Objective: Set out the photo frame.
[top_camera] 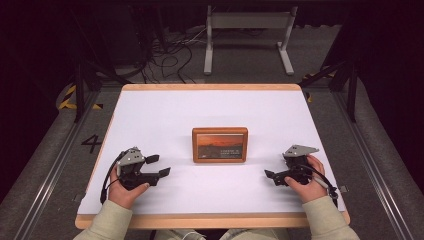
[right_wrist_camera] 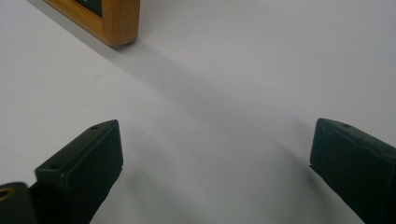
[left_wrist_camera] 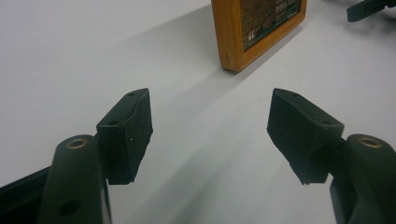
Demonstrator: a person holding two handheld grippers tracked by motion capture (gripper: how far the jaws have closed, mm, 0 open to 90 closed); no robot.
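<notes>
I am resting the left hand-held gripper (top_camera: 161,165) and right hand-held gripper (top_camera: 271,176) agape on the table (top_camera: 160,115), flanking the wooden frame (top_camera: 220,144) for approach.

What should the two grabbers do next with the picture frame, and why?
Probably bring the left gripper and the right gripper in toward the picture frame. It stands alone mid-table, between them, untouched. Both have their jaws wide open with nothing between, and each points roughly at a side of the frame, so closing in looks like the likely first step.
</notes>
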